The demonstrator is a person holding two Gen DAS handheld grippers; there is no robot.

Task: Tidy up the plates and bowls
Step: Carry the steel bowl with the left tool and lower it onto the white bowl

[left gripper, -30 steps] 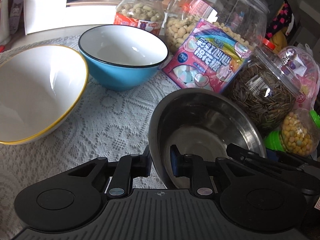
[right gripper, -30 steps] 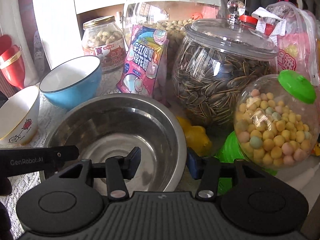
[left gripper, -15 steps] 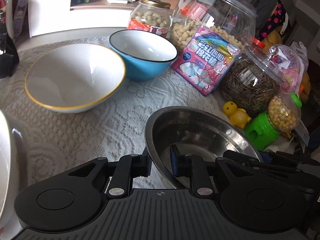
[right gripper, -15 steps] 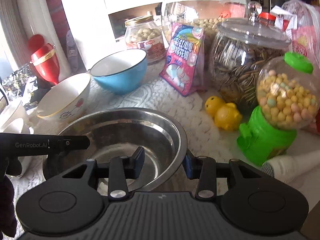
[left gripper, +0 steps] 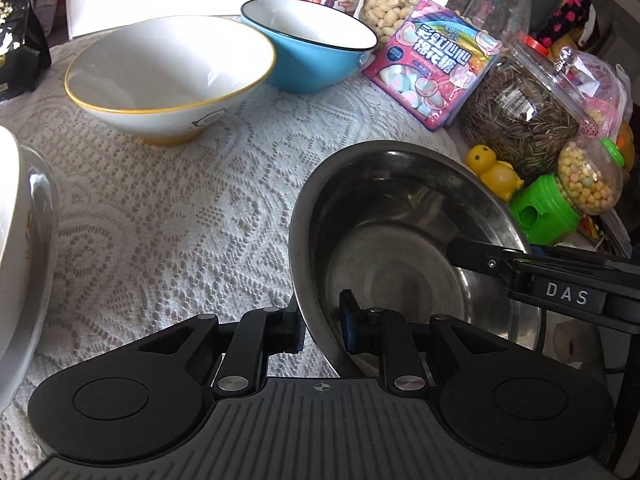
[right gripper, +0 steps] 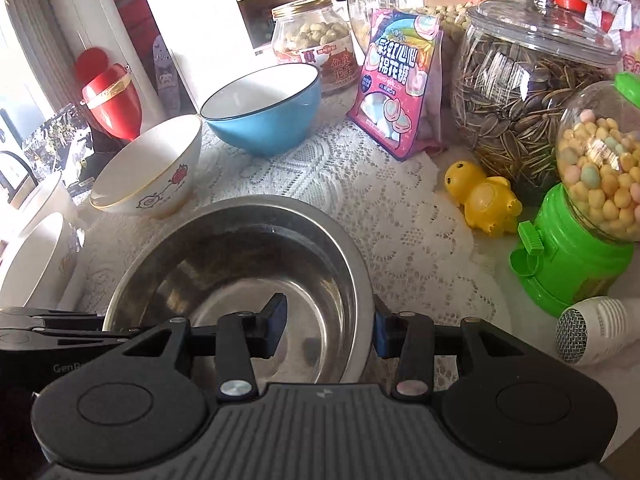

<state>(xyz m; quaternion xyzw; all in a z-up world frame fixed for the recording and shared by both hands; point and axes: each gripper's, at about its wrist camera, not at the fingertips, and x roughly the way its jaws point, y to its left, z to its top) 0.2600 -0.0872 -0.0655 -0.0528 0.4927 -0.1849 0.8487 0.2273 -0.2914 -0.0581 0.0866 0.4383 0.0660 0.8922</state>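
A steel bowl hangs between my two grippers above the lace cloth. My left gripper has the bowl's left rim between its pads and its jaws are closing on it. On the opposite rim my right gripper has one finger inside and one outside; its jaws are opening slightly with the rim still between them. A white bowl with a yellow rim and a blue bowl stand empty behind.
Along the right stand jars of peanuts and seeds, a pink marshmallow bag, a yellow duck and a green candy dispenser. White vessels sit at the left, a red bottle behind them.
Both grippers have drawn the steel bowl back from the jars and toward the left. The white and blue bowls now show farther off, and white vessels have come into view at the left.
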